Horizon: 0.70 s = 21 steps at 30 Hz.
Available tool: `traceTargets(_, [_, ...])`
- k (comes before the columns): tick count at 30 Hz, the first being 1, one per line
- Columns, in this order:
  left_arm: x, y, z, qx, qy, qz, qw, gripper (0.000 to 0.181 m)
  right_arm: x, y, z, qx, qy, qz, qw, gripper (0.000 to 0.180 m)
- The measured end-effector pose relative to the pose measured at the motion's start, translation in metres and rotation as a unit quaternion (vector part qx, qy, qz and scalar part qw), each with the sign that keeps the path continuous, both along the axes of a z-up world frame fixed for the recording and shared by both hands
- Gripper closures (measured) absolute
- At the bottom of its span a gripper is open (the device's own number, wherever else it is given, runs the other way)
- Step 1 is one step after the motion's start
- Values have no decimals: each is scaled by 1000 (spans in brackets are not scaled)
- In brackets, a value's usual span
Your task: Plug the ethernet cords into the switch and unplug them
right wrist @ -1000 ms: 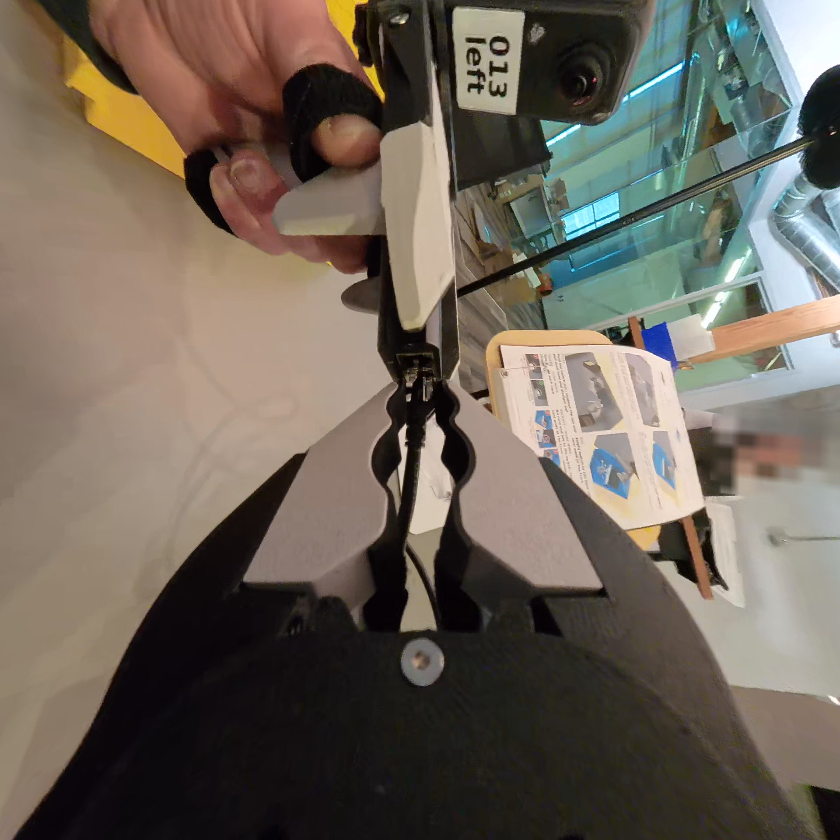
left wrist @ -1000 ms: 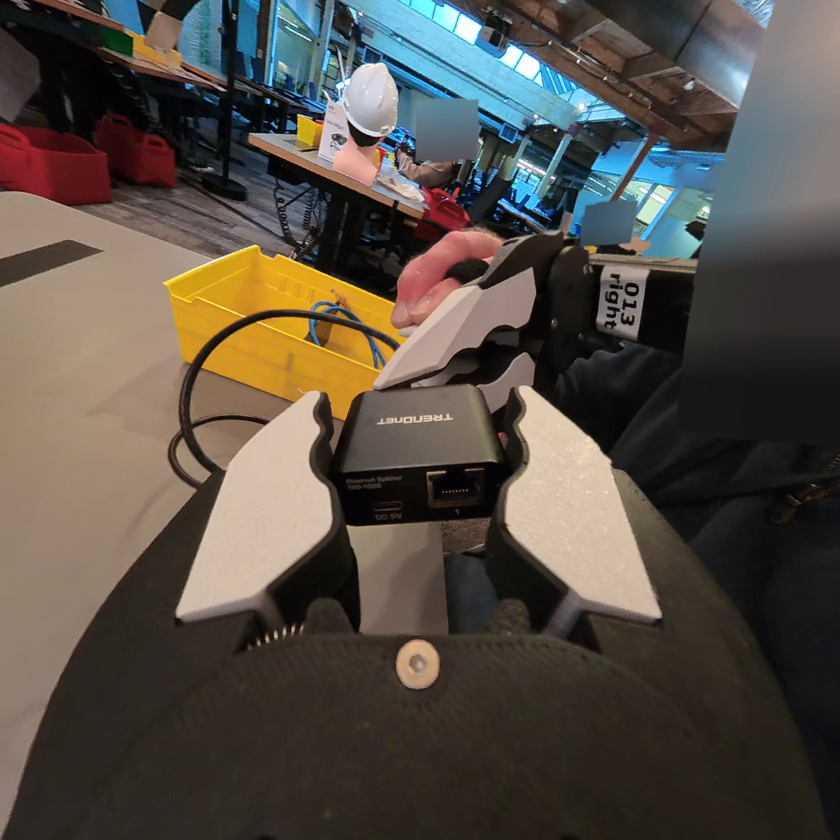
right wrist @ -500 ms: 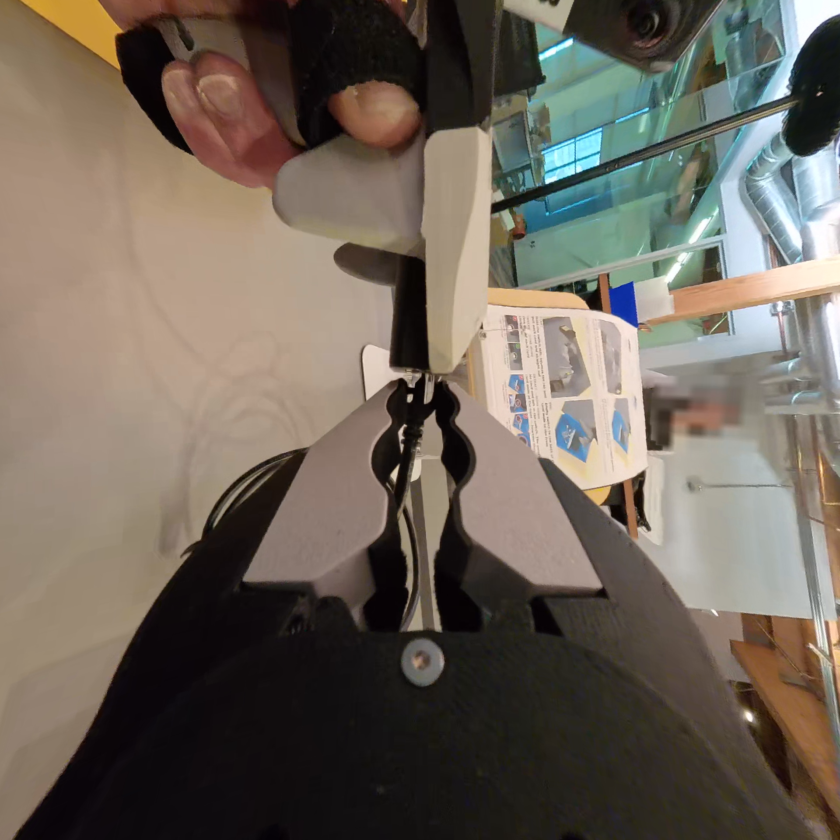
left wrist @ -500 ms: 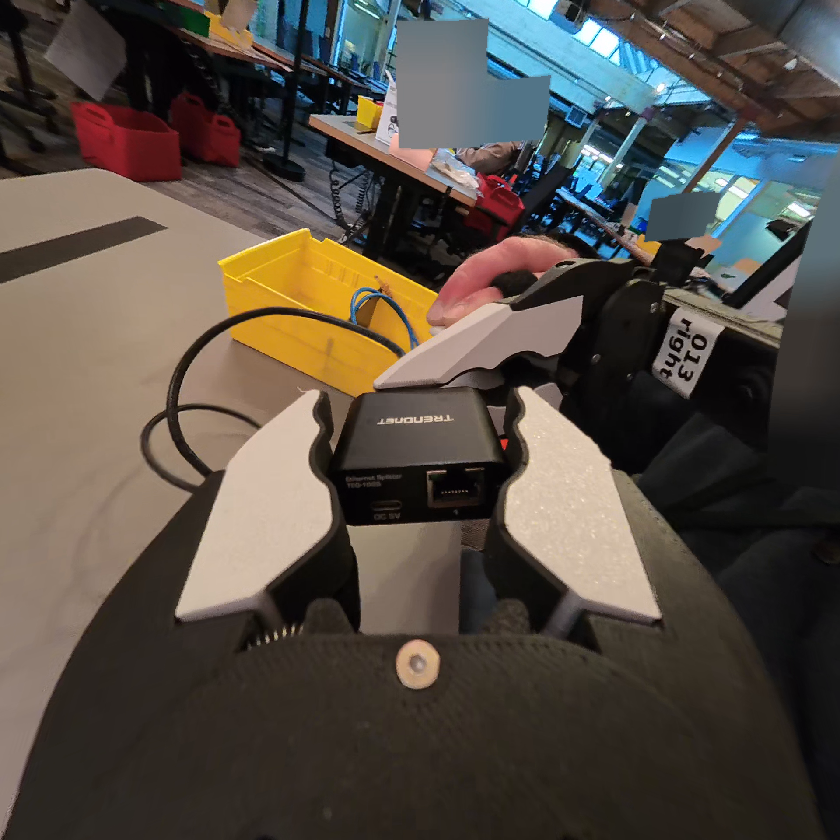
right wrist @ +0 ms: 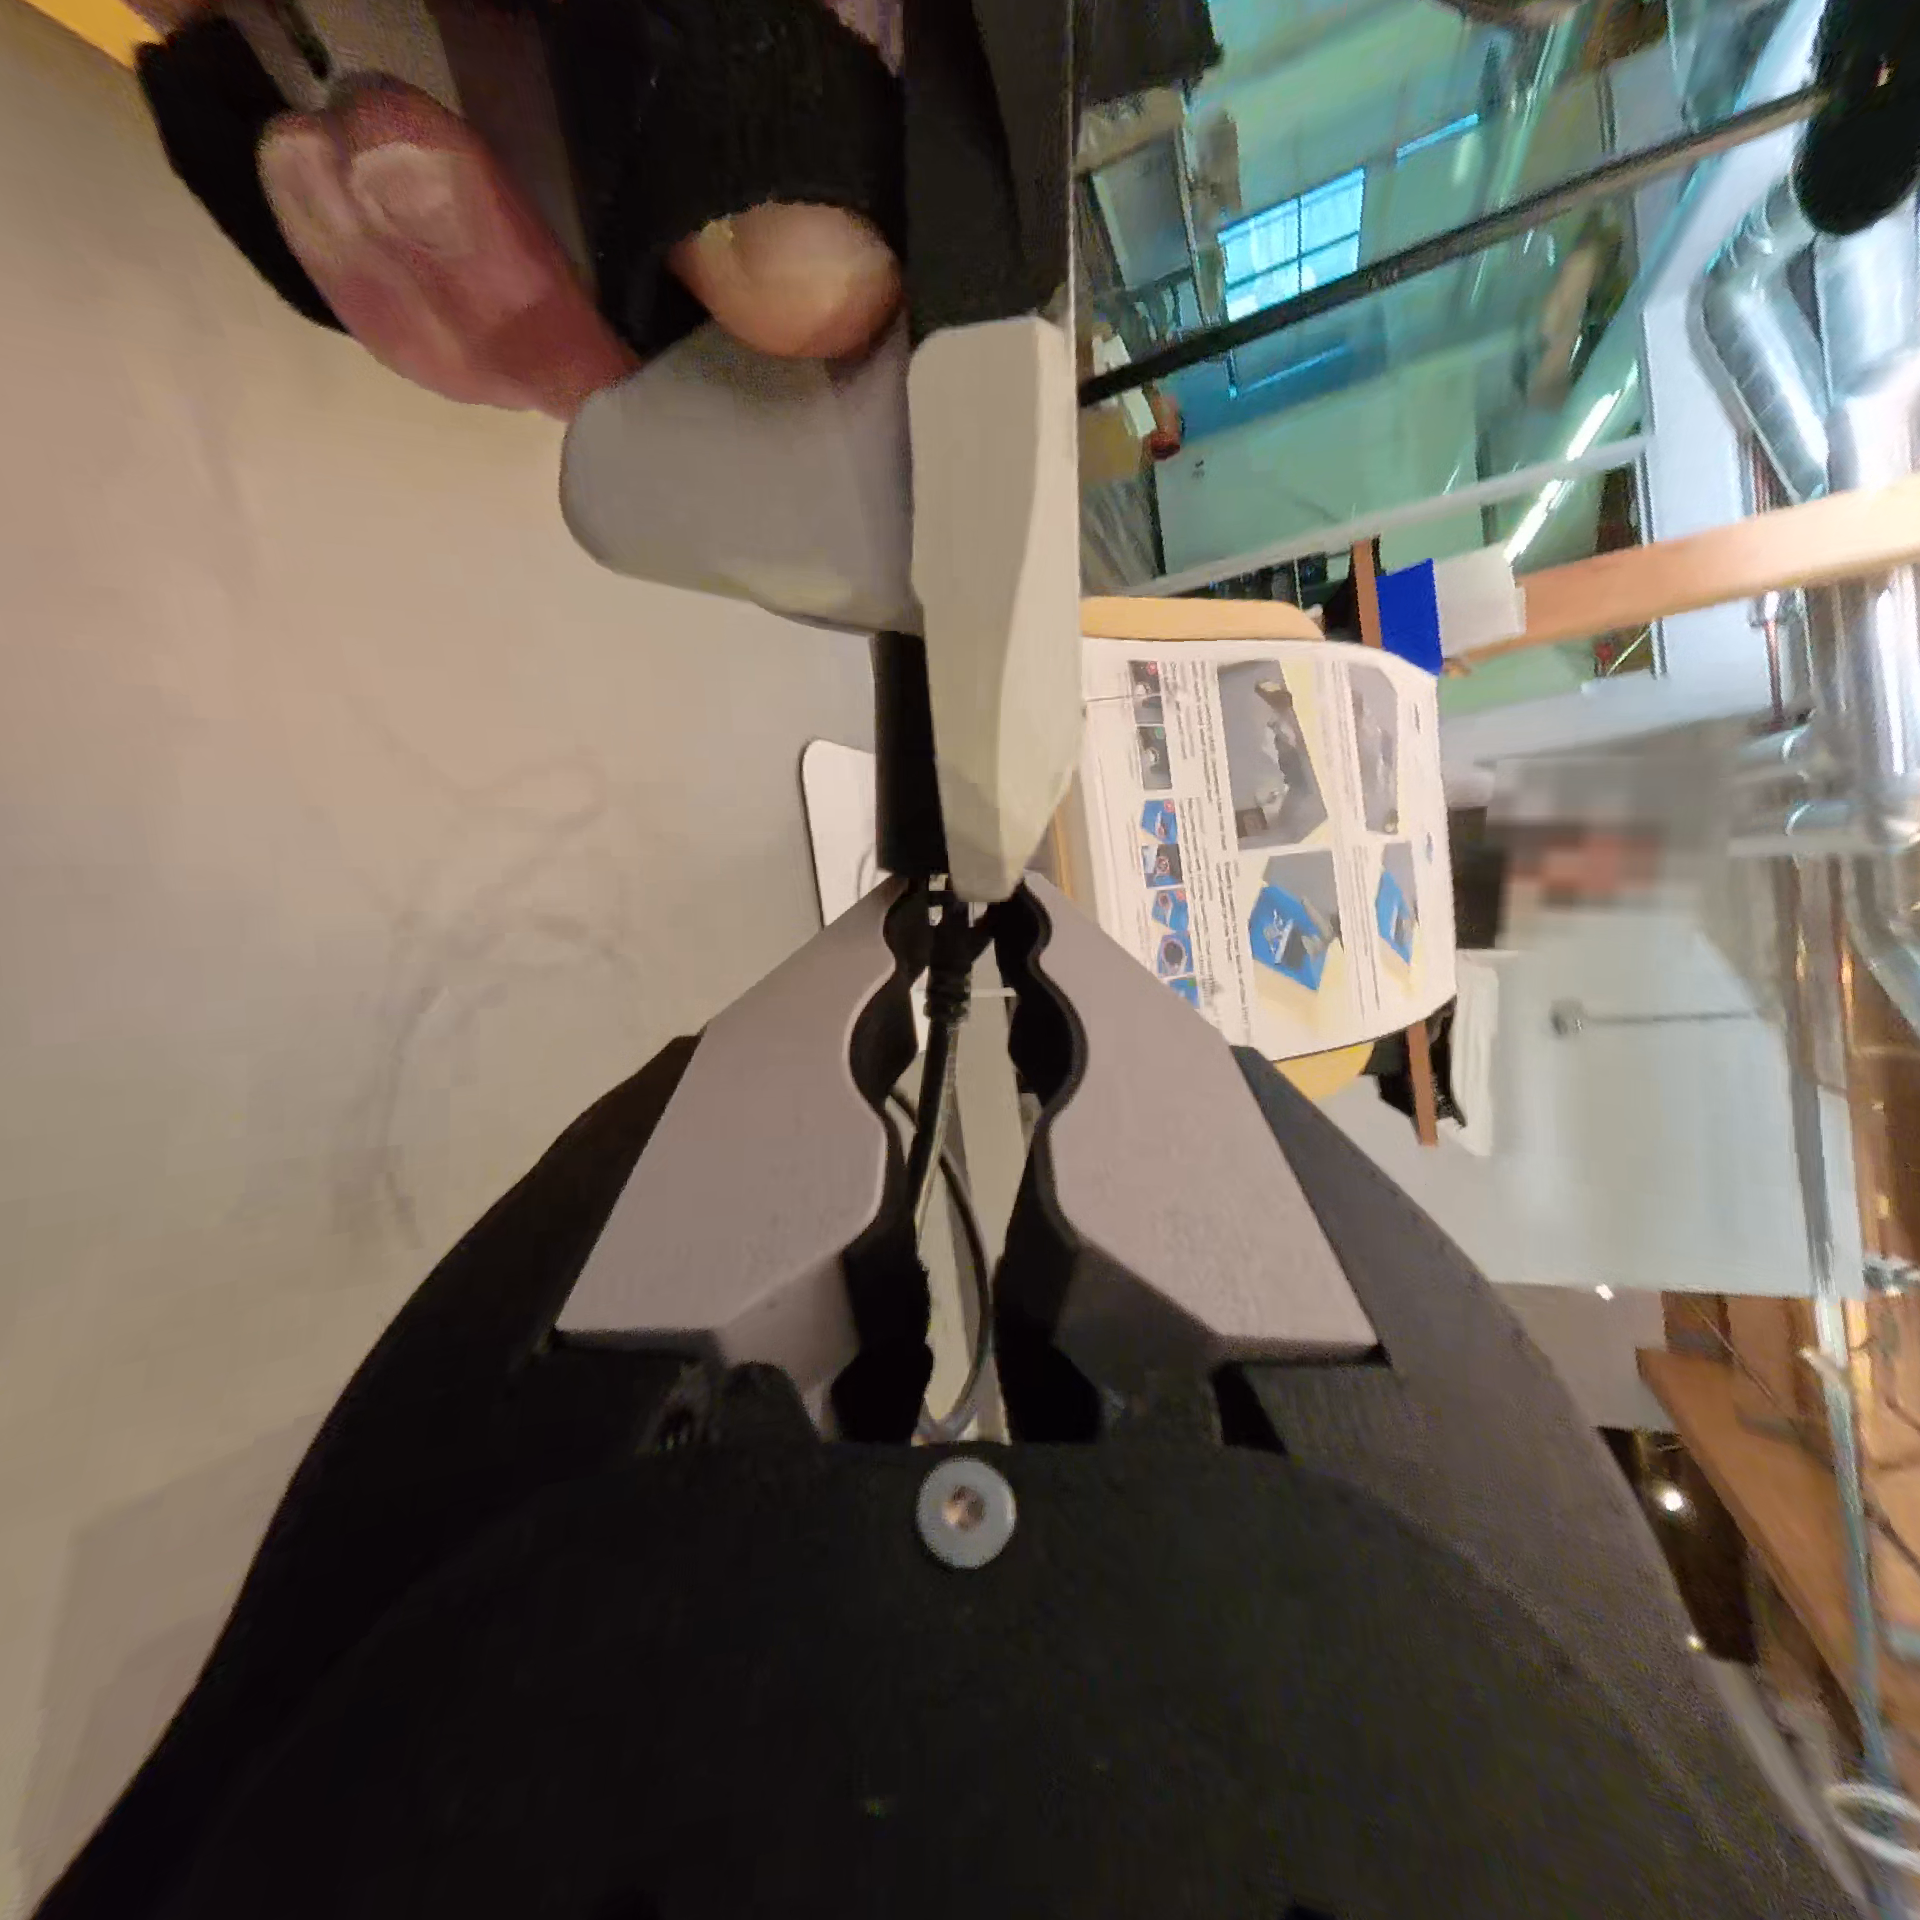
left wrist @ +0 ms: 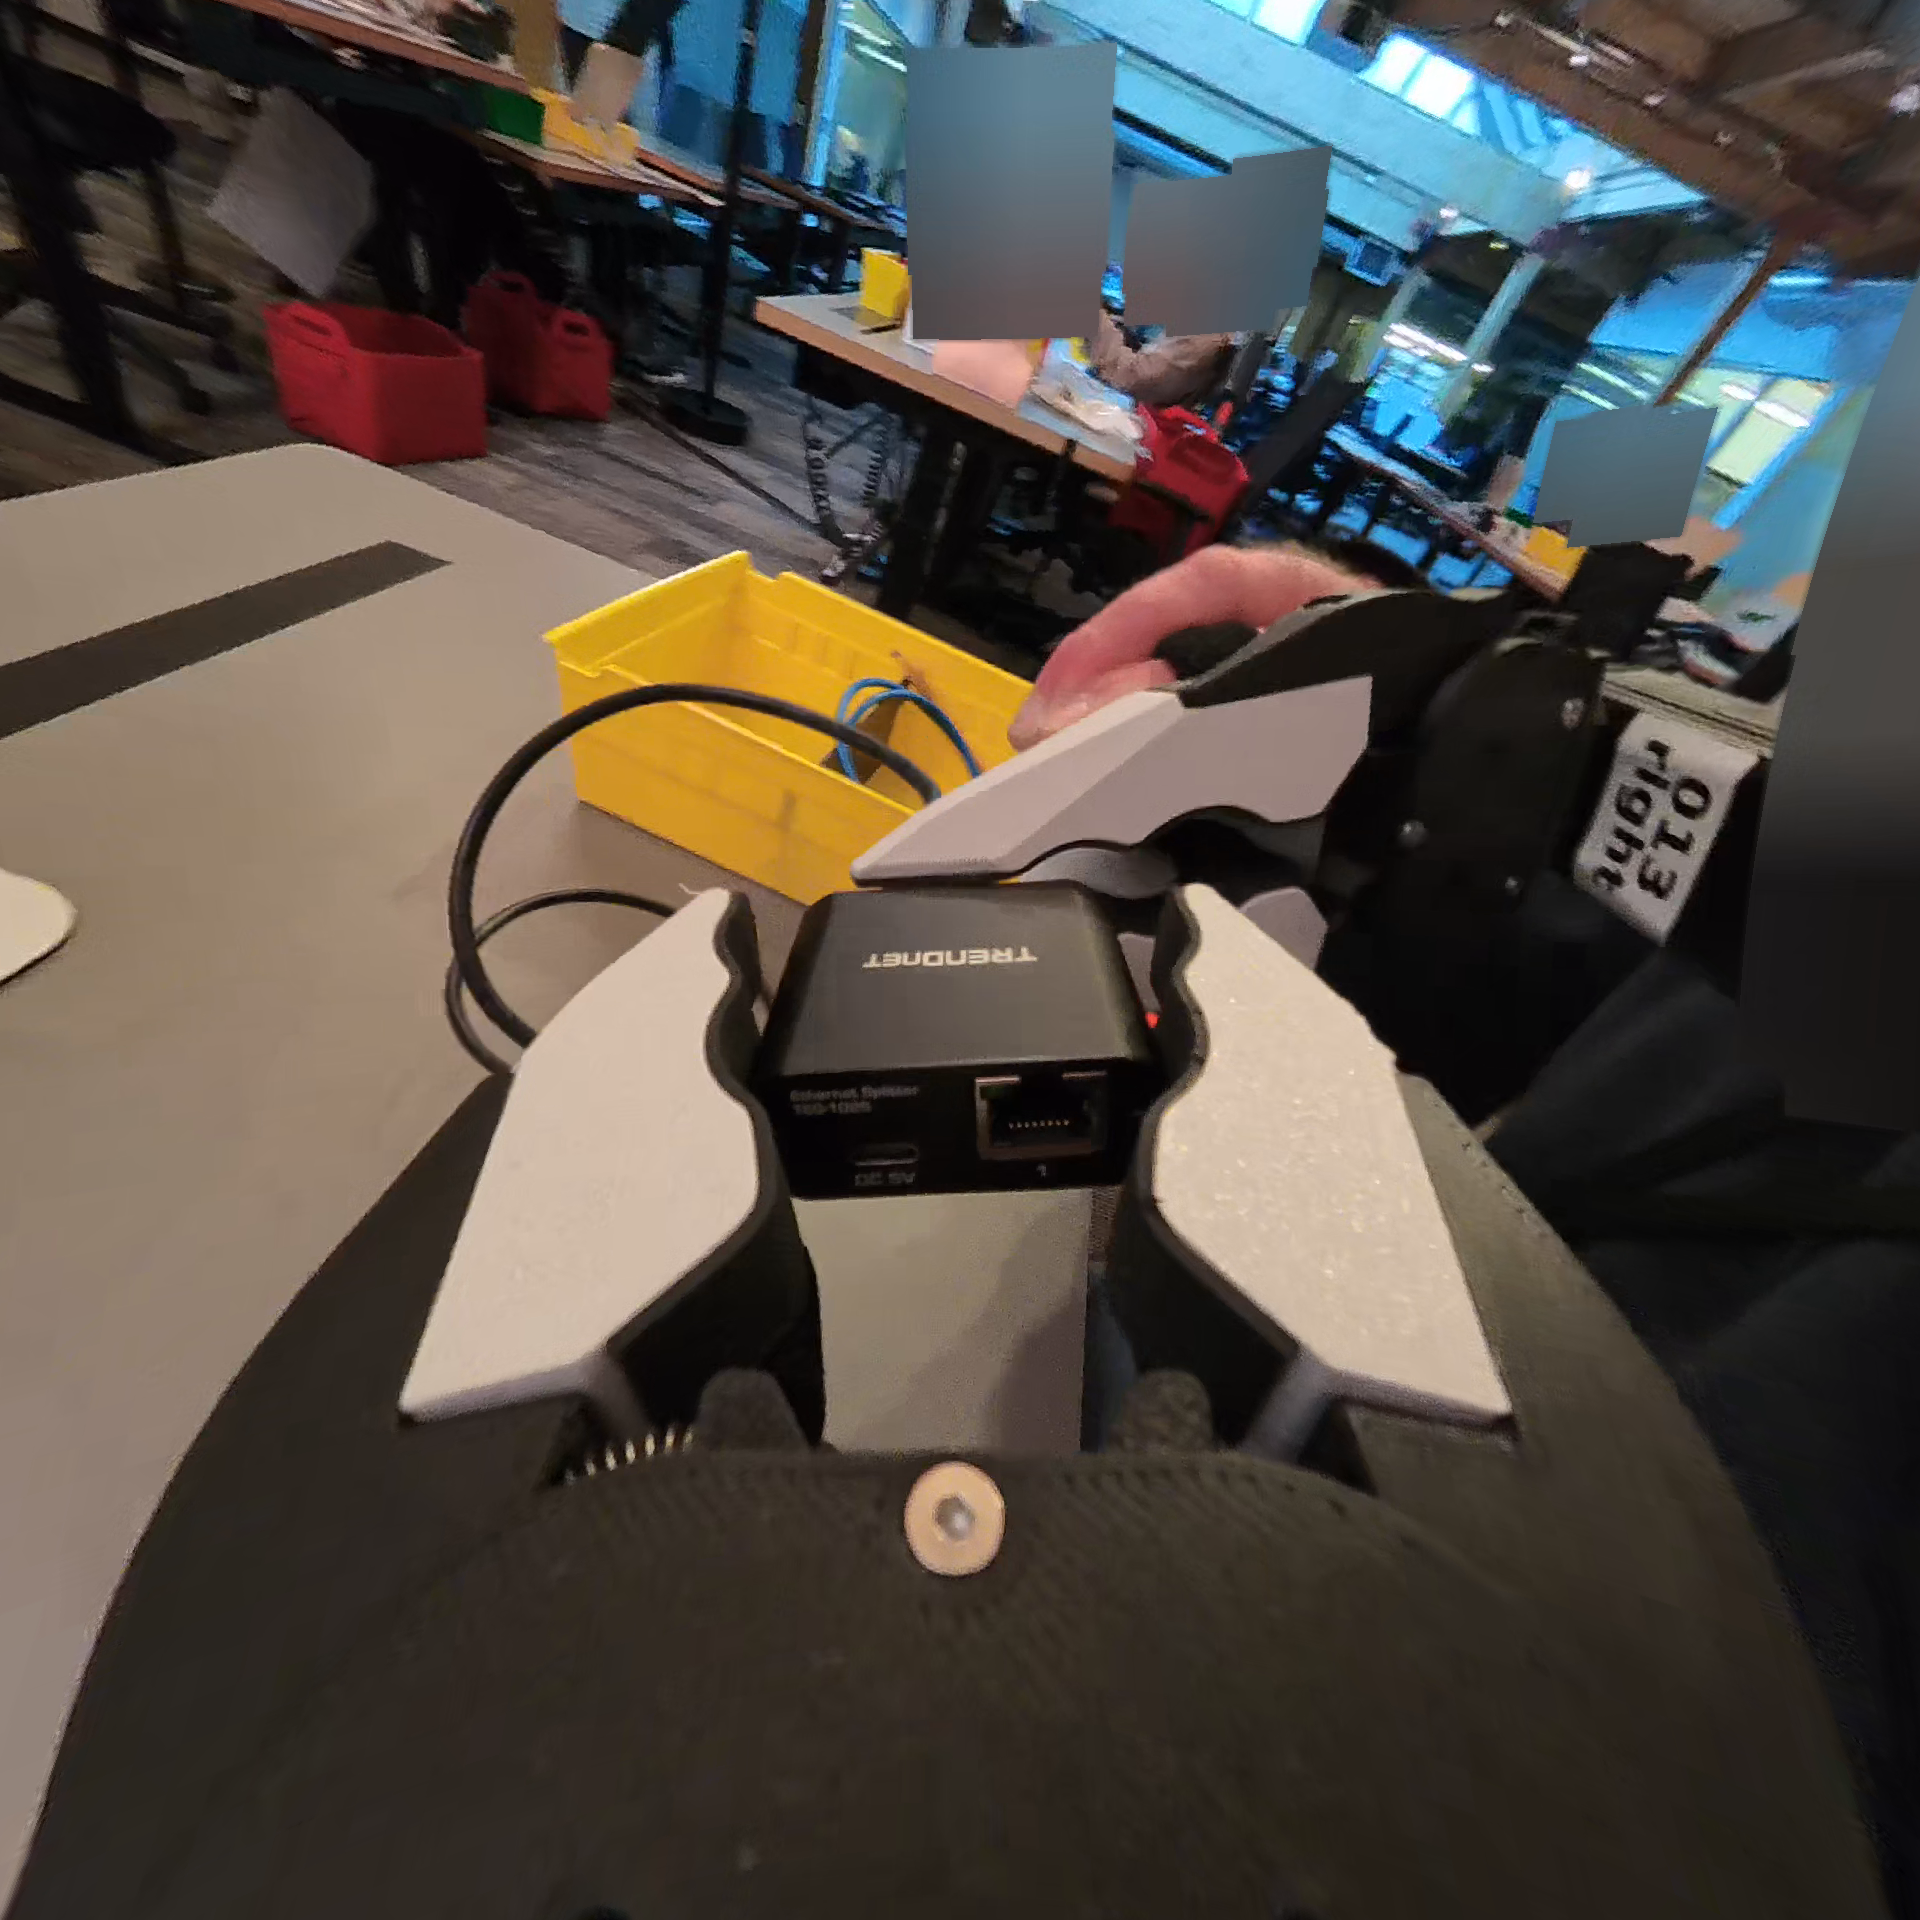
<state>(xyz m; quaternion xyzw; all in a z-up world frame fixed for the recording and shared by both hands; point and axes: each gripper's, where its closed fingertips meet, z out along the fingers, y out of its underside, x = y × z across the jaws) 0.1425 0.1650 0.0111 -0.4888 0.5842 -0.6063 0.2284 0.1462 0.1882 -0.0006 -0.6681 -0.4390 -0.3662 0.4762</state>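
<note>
My left gripper is shut on a small black switch box and holds it above the grey table; an open ethernet port faces the camera. My right gripper is shut on the plug end of a black ethernet cord, right at the far side of the switch. From the left wrist view the right gripper sits just behind the switch, rolled on its side. The black cord loops over the table. Whether the plug is seated is hidden.
A yellow bin holding a blue cord stands on the table behind the switch. A person's hand holds the right gripper. A printed sheet on a stand is beyond the table. Red bins and desks are far off. The grippers are tip to tip, or close to it.
The left gripper with the switch has shifted, so the bin and cord loop sit further right in its view. The right gripper has closed in on the switch, with the cord still held.
</note>
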Motion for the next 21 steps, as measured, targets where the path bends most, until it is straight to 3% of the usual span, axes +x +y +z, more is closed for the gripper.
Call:
traceTargets(2, [1, 3, -6, 43, 11, 29, 999, 107, 1, 4, -4, 2, -5, -5, 1000, 168])
traceTargets(13, [-8, -16, 4, -34, 3, -71, 997, 107, -9, -17, 7, 0, 33, 89, 995, 168])
traceTargets(21, [-4, -12, 2, -31, -2, -59, 998, 108, -9, -10, -2, 4, 69, 90, 994, 165])
